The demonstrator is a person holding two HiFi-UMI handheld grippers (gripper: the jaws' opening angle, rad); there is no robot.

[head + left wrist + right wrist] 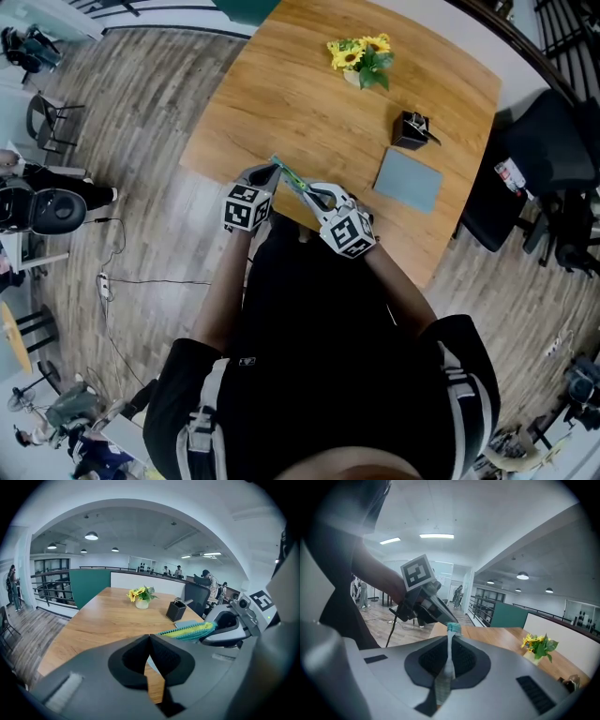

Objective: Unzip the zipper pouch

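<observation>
The left gripper (pixel 149 637) is clenched on one end of the zipper pouch (pixel 291 178), and the right gripper (pixel 450 641) is clenched on the other end. The pouch is in the air between them, stretched, just above the near edge of the worktop (pixel 309 103). It shows only its thin edge, so I cannot tell which gripper has the zipper pull.

To do this step well, I think one gripper must stay fixed. The other should pull straight along the line of the zipper, with the fabric kept tight. A pull to the side would probably only twist the pouch, or the thin end could slip out of the grip.

Nothing stands between the grippers and the free worktop in front. Further on lies a flat grey-blue pad (pixel 408 180), then a small black holder (pixel 412 129), and at the far end a pot of sunflowers (pixel 361 58). All are well apart from the pouch. A black chair (pixel 553 141) stands beside the worktop on the right.
</observation>
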